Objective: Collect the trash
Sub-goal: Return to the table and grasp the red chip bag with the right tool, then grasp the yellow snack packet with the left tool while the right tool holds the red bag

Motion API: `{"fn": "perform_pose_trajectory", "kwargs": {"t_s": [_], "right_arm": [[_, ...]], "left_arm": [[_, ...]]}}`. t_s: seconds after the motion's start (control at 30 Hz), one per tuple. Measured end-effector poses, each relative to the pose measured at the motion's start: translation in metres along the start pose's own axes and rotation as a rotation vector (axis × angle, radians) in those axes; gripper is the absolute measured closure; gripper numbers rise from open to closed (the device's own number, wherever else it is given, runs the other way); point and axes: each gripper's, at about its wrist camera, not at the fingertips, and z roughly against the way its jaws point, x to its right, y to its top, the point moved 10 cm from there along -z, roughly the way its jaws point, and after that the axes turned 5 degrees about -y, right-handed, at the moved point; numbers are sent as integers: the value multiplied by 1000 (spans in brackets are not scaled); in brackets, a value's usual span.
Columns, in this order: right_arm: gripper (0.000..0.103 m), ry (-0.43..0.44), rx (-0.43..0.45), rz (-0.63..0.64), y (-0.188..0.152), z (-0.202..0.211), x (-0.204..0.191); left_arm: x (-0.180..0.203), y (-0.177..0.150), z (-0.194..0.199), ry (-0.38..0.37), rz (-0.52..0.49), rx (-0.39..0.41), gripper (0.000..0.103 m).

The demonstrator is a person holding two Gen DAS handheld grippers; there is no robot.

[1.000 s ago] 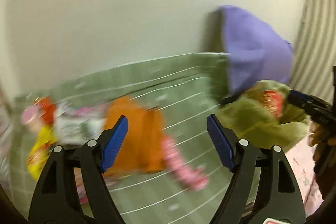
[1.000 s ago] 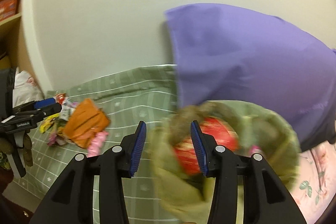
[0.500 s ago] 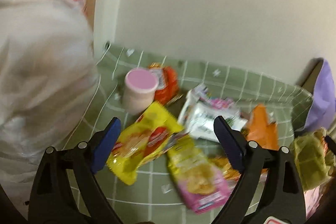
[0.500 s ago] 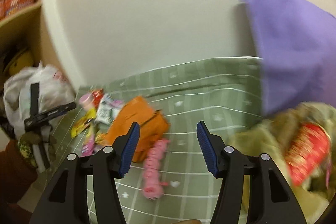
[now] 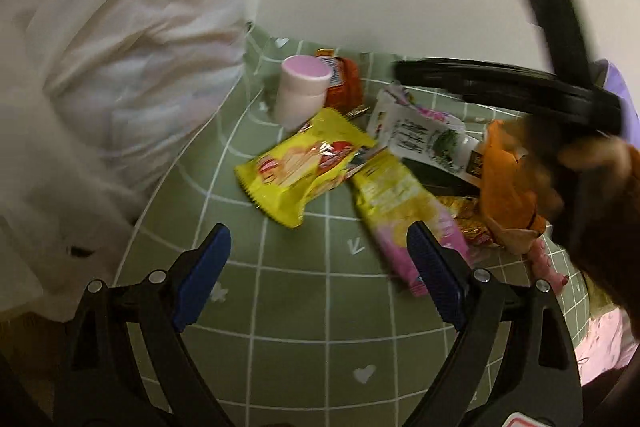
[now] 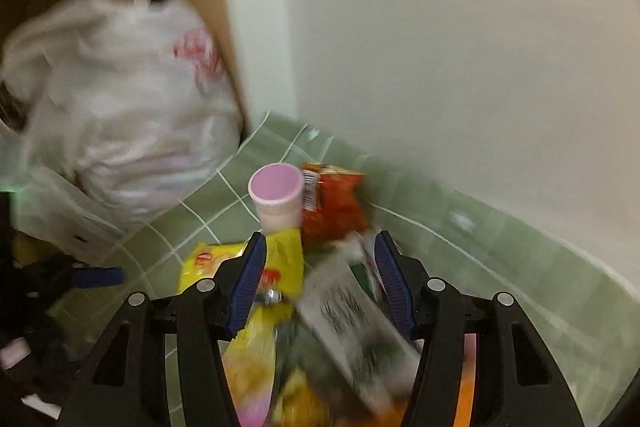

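Observation:
A pile of trash lies on a green checked sheet (image 5: 296,307): a yellow snack bag (image 5: 304,171), a pink cup (image 5: 302,91), a red wrapper (image 5: 346,83), a white pouch (image 5: 420,135), a yellow-pink bag (image 5: 404,211) and an orange wrapper (image 5: 508,187). My left gripper (image 5: 316,255) hangs open just in front of the pile with nothing between its pads. My right gripper (image 6: 320,255) is open right above the yellow snack bag (image 6: 280,259) and the white pouch (image 6: 348,311), with the pink cup (image 6: 276,195) and the red wrapper (image 6: 334,207) just beyond.
A full white plastic bag (image 5: 100,67) stands at the left edge of the sheet, also seen as the white plastic bag (image 6: 120,115) against a brown panel. A pale wall (image 6: 460,47) runs behind the pile. A hand (image 5: 592,163) and the right tool's black body (image 5: 500,87) cross above the orange wrapper.
Both views have swung left from the purple cushion and olive bag to the trash pile. Both grippers' jaws stand wider than before. The right gripper has come in over the pile.

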Motion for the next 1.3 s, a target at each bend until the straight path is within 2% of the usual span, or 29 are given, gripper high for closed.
{"fn": "perform_pose_trajectory", "kwargs": {"t_s": [0.1,0.23,0.27,0.3,0.4,0.5,0.7,0.9,1.03,1.13,1.23,1.3], "right_arm": [[50,-25,-34,17,11,-33,7],[52,9,-84,3,14,-62,11],[57,41,-97,-1,13,-67,9],[69,67,-106,-7,12,-70,6],[77,84,-99,-38,12,-64,8],[83,71,-72,-92,10,-41,20],[83,-26,37,-247,3,38,74],[83,-121,108,-321,-32,116,115],[83,-210,160,-350,-56,160,135],[83,-222,190,-408,-64,174,148],[83,-230,223,-445,-64,194,164],[83,-226,253,-448,-60,209,167]], "left_arm": [[-4,-1,5,-25,26,14,18],[-2,2,10,-44,14,33,18],[-1,2,10,-48,5,32,18],[-2,3,10,-50,1,31,18],[-1,7,6,-65,1,28,18],[2,17,-2,-86,6,35,18],[9,48,-27,-100,-31,42,18],[1,67,-62,-62,-57,-27,18],[-3,54,-68,-44,-34,-63,18],[1,32,-67,-51,-17,-103,18],[16,12,-71,-93,-2,-148,18],[37,2,-67,-155,2,-164,18]]}}
